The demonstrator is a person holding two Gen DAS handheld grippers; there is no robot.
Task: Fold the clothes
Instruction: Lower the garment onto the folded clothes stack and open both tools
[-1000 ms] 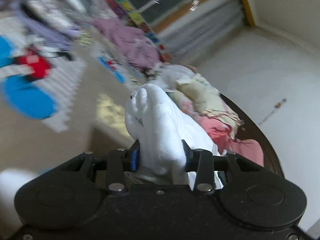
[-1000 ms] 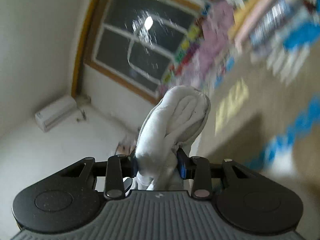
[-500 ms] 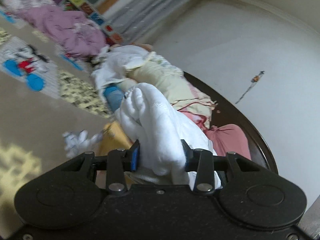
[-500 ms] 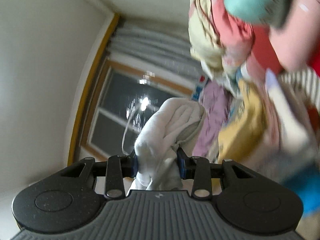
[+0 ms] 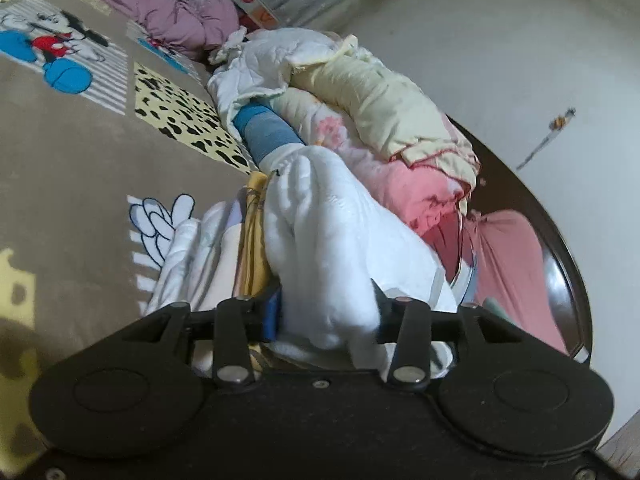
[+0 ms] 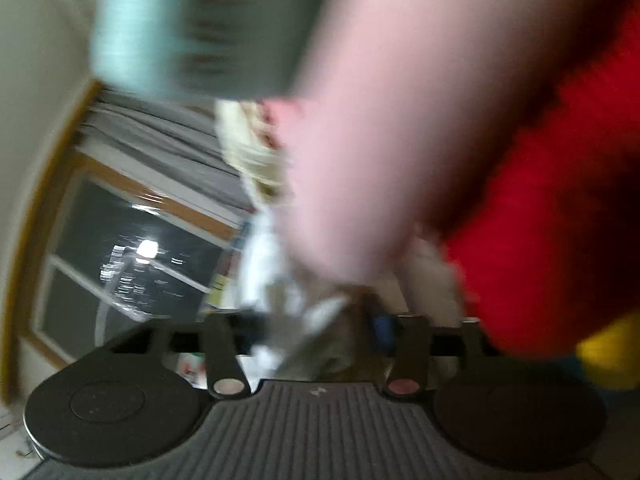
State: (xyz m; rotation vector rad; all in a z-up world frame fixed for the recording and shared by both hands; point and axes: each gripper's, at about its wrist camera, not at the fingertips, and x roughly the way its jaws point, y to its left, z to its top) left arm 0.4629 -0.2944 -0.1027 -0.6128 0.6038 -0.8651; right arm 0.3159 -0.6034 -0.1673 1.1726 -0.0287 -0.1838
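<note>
Bed cover: tan, printed with cartoon mouse panels and a yellow spotted patch, far left of the left wrist view.

Folded stack: white, pale pink and yellow pieces on edge, resting on the cover, touching the left side of the held cloth.

Left gripper: clamped on a thick white garment, bunched and rising up between the two fingers.

Clothes heap: beyond the garment; white quilted piece, blue cuff, cream and pink items (all jumbled together), lying against a dark rounded headboard.

Purple bedding: upper left, beside the curtain.

Right wrist view, heavily blurred.

Window: dark pane, wooden frame, at left.

Right gripper: closed on white cloth, seemingly the same white garment, which fills the gap between the fingers.

Teal, pink and red fabrics: close before the lens (smeared; kind of clothing not readable).
</note>
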